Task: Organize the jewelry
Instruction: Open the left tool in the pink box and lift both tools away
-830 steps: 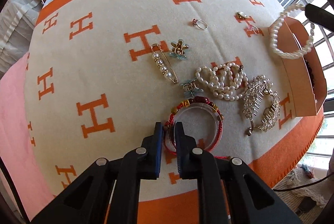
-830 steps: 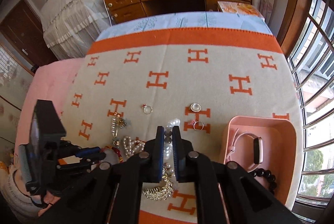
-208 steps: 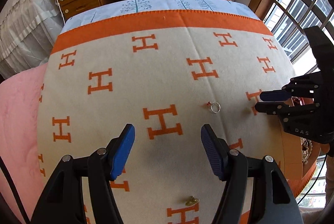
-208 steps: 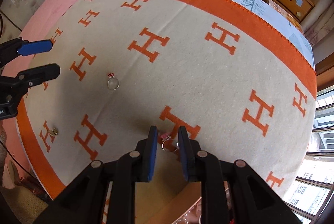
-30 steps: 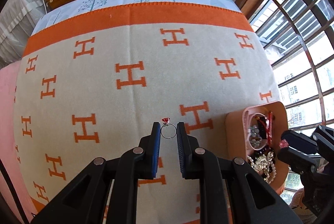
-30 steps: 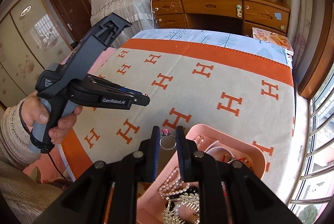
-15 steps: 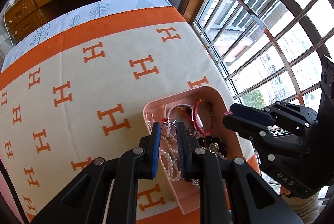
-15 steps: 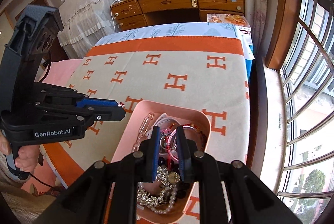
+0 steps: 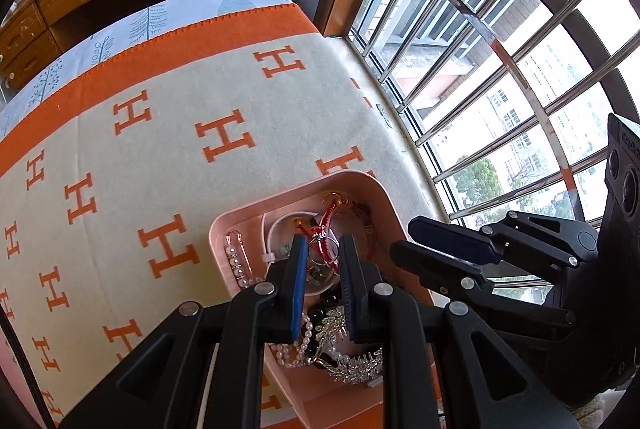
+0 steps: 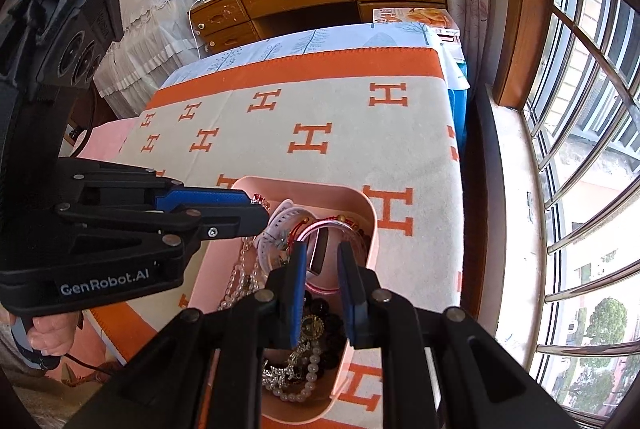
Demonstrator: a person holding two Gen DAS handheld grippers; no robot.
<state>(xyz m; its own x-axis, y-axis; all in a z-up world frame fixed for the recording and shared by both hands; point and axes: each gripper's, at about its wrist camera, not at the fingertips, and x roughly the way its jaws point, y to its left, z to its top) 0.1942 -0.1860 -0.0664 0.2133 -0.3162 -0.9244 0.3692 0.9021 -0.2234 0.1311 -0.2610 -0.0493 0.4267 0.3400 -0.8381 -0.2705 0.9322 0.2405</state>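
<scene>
**Two tools over one pink tray, a ring pinched in the left**

One orange-and-cream blanket [image 9: 200,101] covers the bed, and nothing loose shows on the stretch in view. The pink tray [image 9: 384,197] sits at its near right corner, close to the barred window. It is already heaped with a pearl strand [image 10: 236,281], a white watch strap [image 10: 280,221], a sparkling comb [image 9: 352,365] and dark beads [image 10: 320,309].

The left tool [image 9: 322,243] points steeply down above the middle of the tray. Its blue pads are closed on a small silver ring [image 9: 322,239], which stands upright between them with its red stone uppermost. The right tool [image 10: 322,249] hovers over the tray's near half. Its pads stand a little apart with nothing between them (only the heap shows through the gap).

The ring will handle as a light, hard, smooth thing. It cannot be crushed by this grip, but a thin round band can twist or squirt out sideways. Holding the band across its flat sides, as now, looks sound, with the stone kept clear of the pads. The ring is likely too light to drop cleanly, so it may cling to a pad for a moment. The heap below is a tangle of cords and strands, so the ring could bounce or slip under them. Lowering it close to the heap before parting the pads seems the gentler course.
</scene>
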